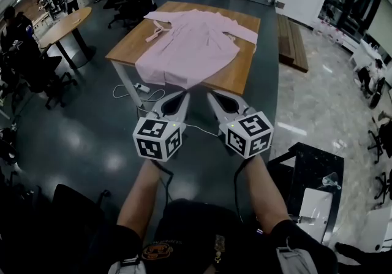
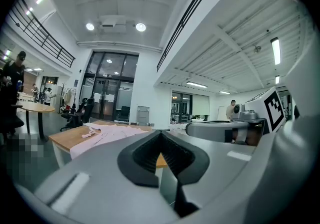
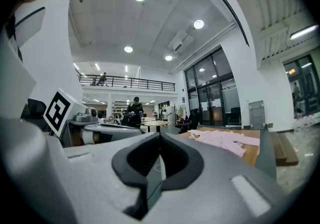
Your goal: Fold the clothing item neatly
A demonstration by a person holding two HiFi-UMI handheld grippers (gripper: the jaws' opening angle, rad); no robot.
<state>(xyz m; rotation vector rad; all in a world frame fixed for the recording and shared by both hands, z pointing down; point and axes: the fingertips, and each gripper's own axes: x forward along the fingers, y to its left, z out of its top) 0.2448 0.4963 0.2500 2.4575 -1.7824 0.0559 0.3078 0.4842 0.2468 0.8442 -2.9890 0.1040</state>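
Note:
A pale pink garment [image 1: 191, 46] lies spread on a wooden table [image 1: 245, 70] ahead of me, its hem hanging over the near edge and a sleeve stretched to the right. My left gripper [image 1: 182, 96] and right gripper [image 1: 211, 96] are held side by side in the air, short of the table and apart from the cloth. Both are shut with nothing between their jaws. From the left gripper view the garment [image 2: 107, 132] lies low at the left on the table [image 2: 65, 139]. The right gripper view shows the garment [image 3: 222, 139] at the right.
A white power strip and cable [image 1: 141, 88] lie on the dark floor under the table's near left corner. A round table [image 1: 64, 24] and office chairs [image 1: 46, 79] stand at the left. A black stand with a white object [image 1: 315, 205] is close at my right.

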